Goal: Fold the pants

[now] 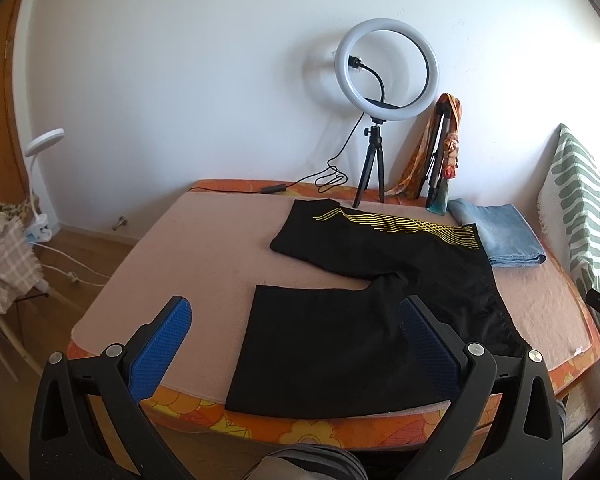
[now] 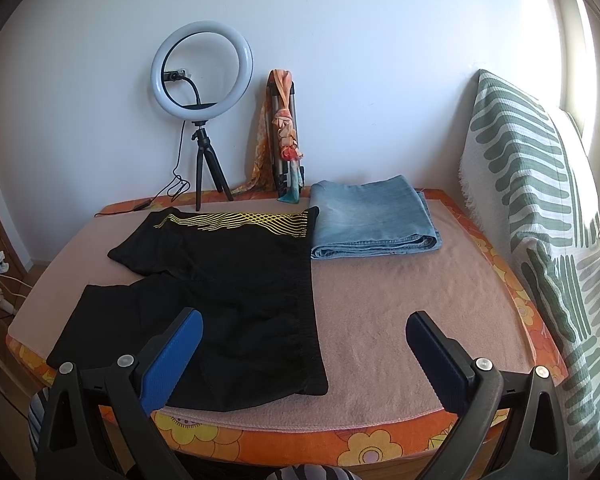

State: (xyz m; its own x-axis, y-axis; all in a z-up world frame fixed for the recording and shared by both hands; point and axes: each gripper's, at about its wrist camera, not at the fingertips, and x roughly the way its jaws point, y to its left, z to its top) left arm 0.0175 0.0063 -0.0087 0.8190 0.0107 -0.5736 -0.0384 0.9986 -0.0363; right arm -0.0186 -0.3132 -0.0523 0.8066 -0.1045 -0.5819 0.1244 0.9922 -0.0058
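Black shorts (image 1: 352,320) with yellow line print lie flat on the pink blanket (image 1: 188,256), legs pointing left, waistband to the right. They also show in the right wrist view (image 2: 228,292). My left gripper (image 1: 296,320) is open and empty, held above the near leg at the bed's front edge. My right gripper (image 2: 304,336) is open and empty, held above the near waistband corner (image 2: 314,384).
Folded blue jeans (image 2: 374,216) lie at the back right, touching the shorts' waistband. A ring light on a tripod (image 2: 202,76) and a folded tripod with a scarf (image 2: 286,132) stand against the wall. A striped green pillow (image 2: 540,208) leans at the right. The bed's orange floral edge (image 2: 340,444) is nearest.
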